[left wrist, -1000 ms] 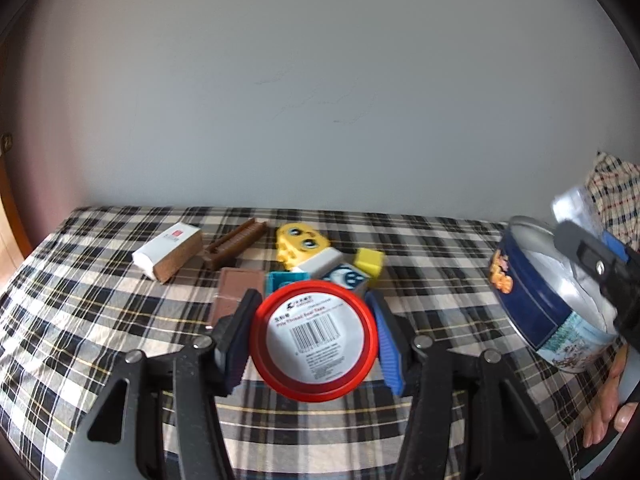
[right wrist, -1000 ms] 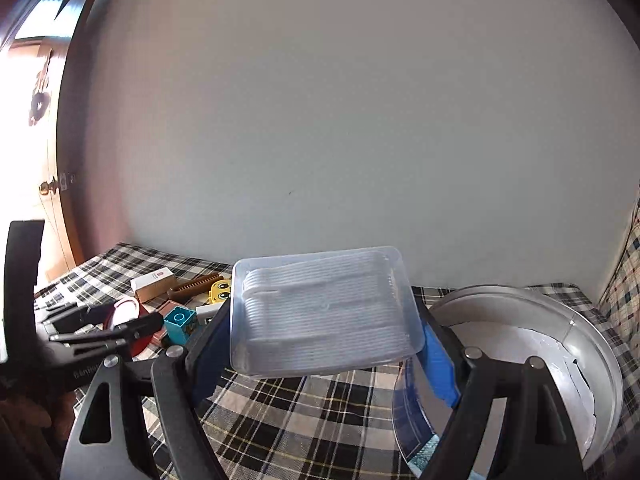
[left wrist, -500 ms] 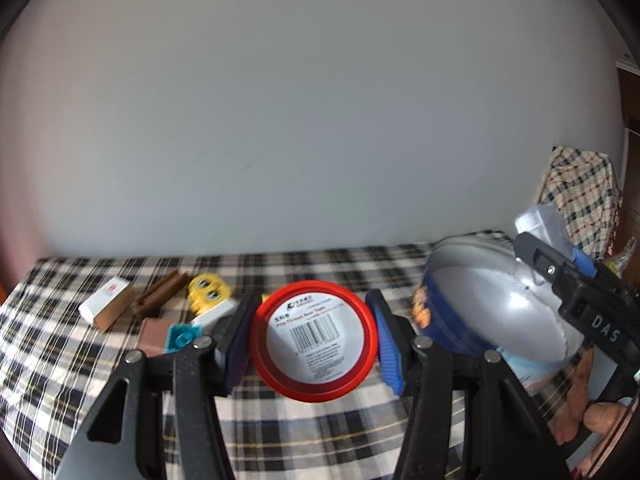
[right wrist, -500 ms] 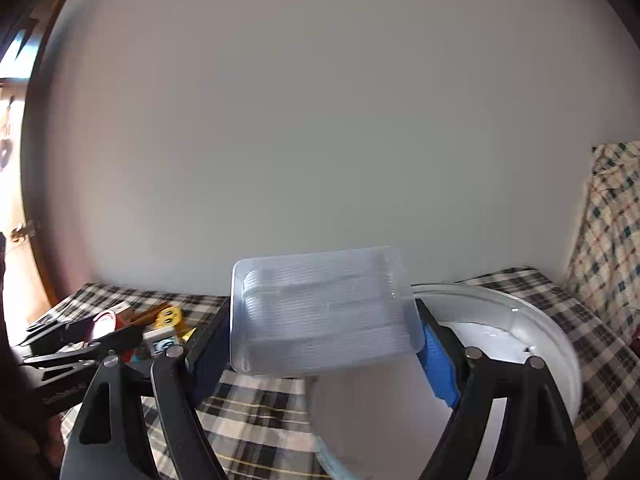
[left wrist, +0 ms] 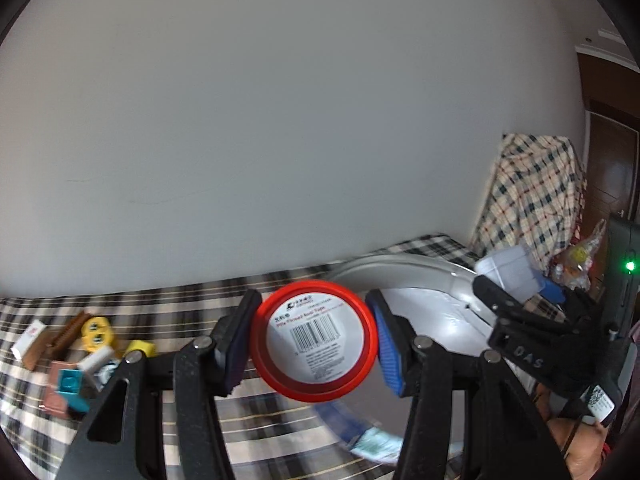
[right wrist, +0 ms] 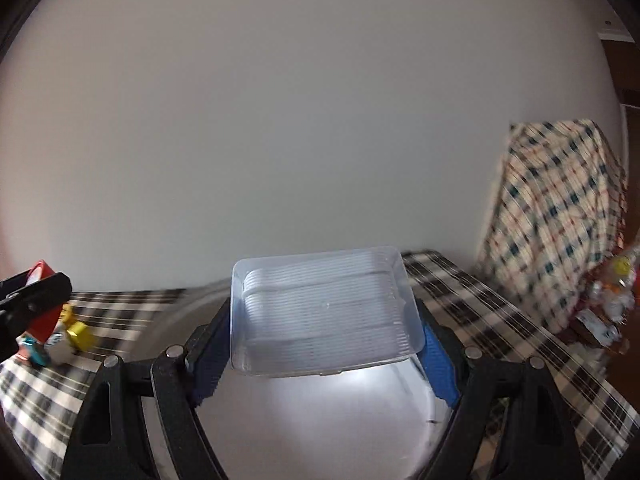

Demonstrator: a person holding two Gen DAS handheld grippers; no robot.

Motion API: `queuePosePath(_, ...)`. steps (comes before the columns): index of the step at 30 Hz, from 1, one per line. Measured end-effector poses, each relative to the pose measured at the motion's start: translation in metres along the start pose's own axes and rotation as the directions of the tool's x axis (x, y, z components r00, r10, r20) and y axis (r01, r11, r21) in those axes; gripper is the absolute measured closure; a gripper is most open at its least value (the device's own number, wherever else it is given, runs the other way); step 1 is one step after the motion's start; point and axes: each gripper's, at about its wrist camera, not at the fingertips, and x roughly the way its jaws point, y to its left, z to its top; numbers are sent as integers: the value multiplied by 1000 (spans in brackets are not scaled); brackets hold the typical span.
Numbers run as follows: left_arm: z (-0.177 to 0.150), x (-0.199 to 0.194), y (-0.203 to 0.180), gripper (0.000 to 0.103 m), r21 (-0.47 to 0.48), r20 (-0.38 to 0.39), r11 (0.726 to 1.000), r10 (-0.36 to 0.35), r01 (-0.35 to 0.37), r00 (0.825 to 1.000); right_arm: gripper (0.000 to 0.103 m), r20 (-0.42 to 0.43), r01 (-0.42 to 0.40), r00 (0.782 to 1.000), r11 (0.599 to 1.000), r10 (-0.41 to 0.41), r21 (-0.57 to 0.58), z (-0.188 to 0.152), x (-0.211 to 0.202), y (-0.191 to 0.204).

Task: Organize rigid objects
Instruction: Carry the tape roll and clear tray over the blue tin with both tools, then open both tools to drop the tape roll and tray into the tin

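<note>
My left gripper [left wrist: 310, 344] is shut on a round red-rimmed tape tub [left wrist: 316, 342] with a white barcode label, held at the near left rim of a big round silver tin [left wrist: 436, 312]. My right gripper [right wrist: 324, 340] is shut on a clear ribbed plastic box [right wrist: 320, 312], held above the tin's pale inside [right wrist: 320, 432]. In the left wrist view the right gripper [left wrist: 516, 288] comes in from the right with the plastic box [left wrist: 508, 270] over the tin.
On the checked cloth [left wrist: 180, 300] at left lie a white-and-brown box [left wrist: 30, 342], a brown comb-like bar [left wrist: 68, 332], a yellow toy face [left wrist: 95, 330], a yellow block [left wrist: 140, 348], a teal block [left wrist: 70, 382]. A checked cover [right wrist: 556, 216] hangs at right.
Both grippers have swung right with their loads. The tin now lies right in front of and under them, and the toy pile has slid to the far left.
</note>
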Motion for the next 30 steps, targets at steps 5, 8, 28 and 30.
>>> queuePosePath(5,-1,25,-28,50,17,-38,1000,-23,24,999,19,-36,43,998,999,-44,-9,-1,12,-22)
queuePosePath(8,-5,41,-39,50,18,-70,999,-27,28,997,19,-73,41,996,999,-41,5,-1,20,-31)
queuePosePath(28,-23,53,-42,0,43,-108,998,56,-51,993,17,-219,-91,970,992,108,86,-13,42,-37)
queuePosePath(30,-20,48,-40,0,36,-79,997,64,-61,995,16,-200,-122,968,981,152,152,-10,41,-46)
